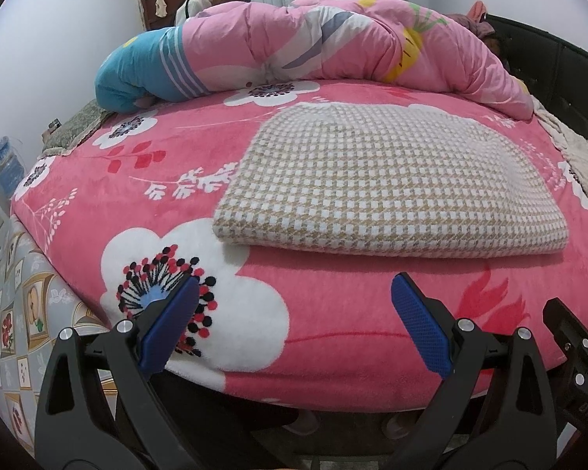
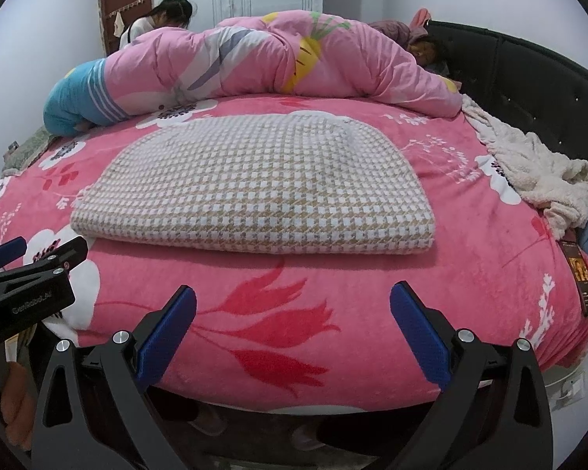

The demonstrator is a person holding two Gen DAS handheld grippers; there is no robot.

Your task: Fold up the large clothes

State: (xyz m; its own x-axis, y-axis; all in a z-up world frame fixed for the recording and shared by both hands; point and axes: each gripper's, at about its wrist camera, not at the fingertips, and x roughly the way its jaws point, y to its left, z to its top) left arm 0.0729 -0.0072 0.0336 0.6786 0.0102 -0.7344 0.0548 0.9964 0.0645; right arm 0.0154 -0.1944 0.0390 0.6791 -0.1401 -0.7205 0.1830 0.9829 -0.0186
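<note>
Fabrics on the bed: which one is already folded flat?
The checked beige-and-white cloth, a neat rectangle mid-bed. The pink quilt is heaped behind it; the cream fleece lies crumpled at the right.

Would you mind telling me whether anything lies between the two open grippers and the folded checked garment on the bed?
Nothing visible does. Only bare pink floral blanket separates the left gripper and right gripper from the checked garment; the quilt lies behind it.

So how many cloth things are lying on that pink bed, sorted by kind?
Folded checked garment: 1
Pink quilt: 1
Cream fleecy blanket: 1
Total: 3, all lying on the flowered bedspread.
</note>
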